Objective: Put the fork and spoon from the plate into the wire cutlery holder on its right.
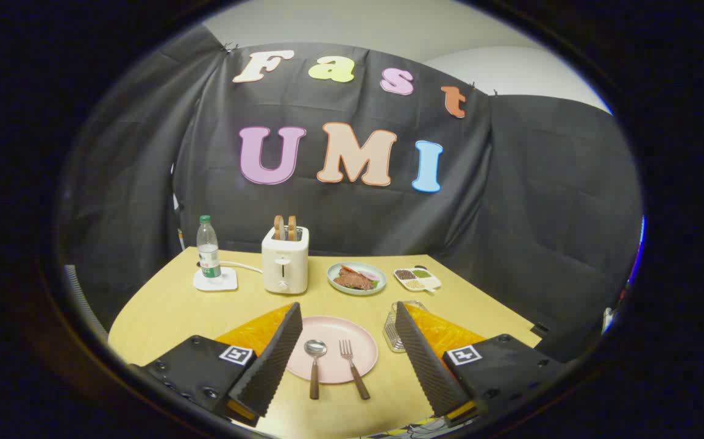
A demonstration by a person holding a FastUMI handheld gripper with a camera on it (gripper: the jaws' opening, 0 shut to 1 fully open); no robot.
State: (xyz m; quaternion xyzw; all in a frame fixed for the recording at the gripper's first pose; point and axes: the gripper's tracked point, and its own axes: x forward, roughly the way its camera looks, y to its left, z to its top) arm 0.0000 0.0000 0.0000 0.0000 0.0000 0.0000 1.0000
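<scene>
Two fingers of the gripper [348, 311] are spread wide and holding nothing, with the pink plate [361, 341] between them carrying spoon [314, 358] and fork [352, 366], wire cutlery holder [393, 334] just right of it, toaster [285, 259] beyond

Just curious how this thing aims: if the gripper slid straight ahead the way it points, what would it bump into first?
Probably the pink plate holding the spoon and fork, lying between the open jaws of the gripper. Height above the table is hard to judge.
</scene>
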